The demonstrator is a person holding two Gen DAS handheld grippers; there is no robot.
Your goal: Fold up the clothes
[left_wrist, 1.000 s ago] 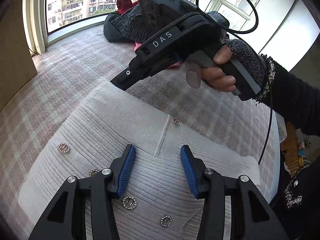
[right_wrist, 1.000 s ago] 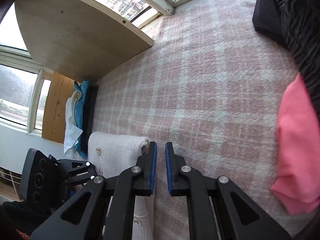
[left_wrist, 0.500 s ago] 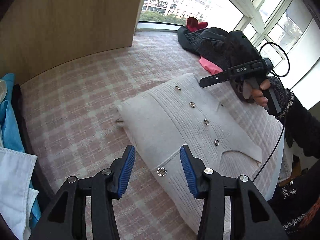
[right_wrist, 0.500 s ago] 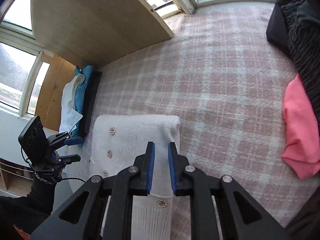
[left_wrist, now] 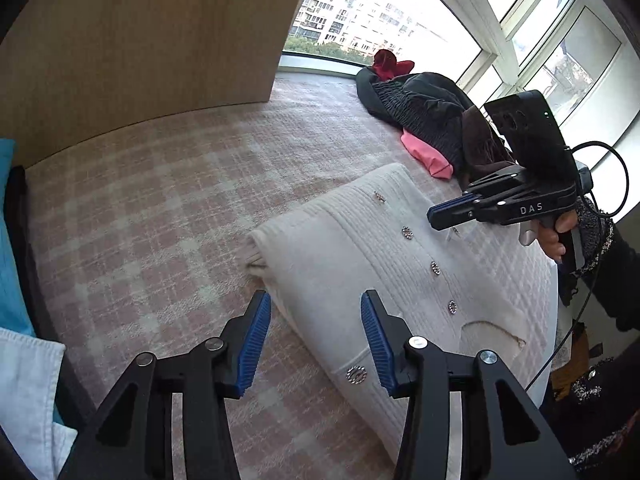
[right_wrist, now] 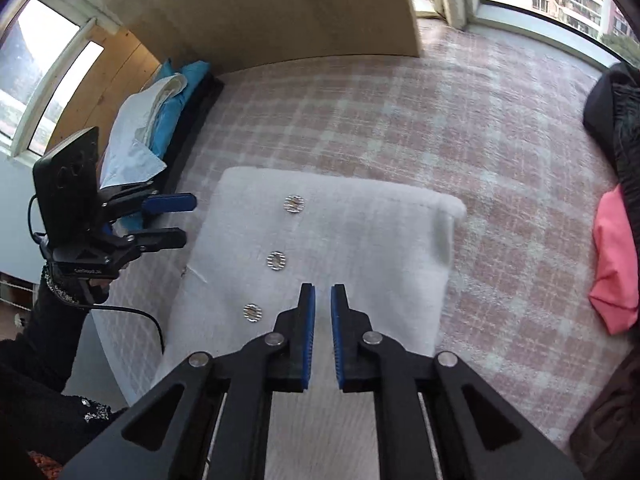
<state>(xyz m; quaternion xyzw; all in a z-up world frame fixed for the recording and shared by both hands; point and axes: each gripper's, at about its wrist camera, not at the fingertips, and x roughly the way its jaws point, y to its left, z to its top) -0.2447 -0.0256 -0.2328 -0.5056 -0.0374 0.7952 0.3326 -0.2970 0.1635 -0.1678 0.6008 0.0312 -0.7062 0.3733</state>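
Cardigan (left_wrist: 360,264): white ribbed knit, folded into a rectangle, lying flat on the checked pink blanket (left_wrist: 160,208); row of sparkly round buttons (right_wrist: 276,261) along its front; in the left wrist view spread from centre toward 4 o'clock, in the right wrist view at centre.

Left gripper (left_wrist: 316,336): fingers spread wide apart, nothing between them; blue pads (left_wrist: 252,344) straddling the cardigan's near edge from above; contact with the cloth cannot be told. In the right wrist view at 9 o'clock (right_wrist: 182,220), beside the cardigan's left edge, clear of it.

Right gripper (right_wrist: 322,336): fingers drawn nearly together, a narrow gap left, no cloth pinched; poised over the near half of the cardigan. In the left wrist view at 3 o'clock (left_wrist: 434,214), tips over the far side of the cardigan, held by a hand (left_wrist: 554,236) in a dark knit sleeve (left_wrist: 600,240).

Clothes pile (left_wrist: 424,116): dark garments with a red piece behind, at 1 o'clock in the left wrist view, well apart from the cardigan.

Pink garment (right_wrist: 614,264): at 3 o'clock in the right wrist view, on the blanket, touching the dark pile.

Folded stack (right_wrist: 160,116): blue and white cloth, at 10 o'clock in the right wrist view, along the blanket's edge.

Wood panel (left_wrist: 140,40): upright behind the blanket, at 11 o'clock.
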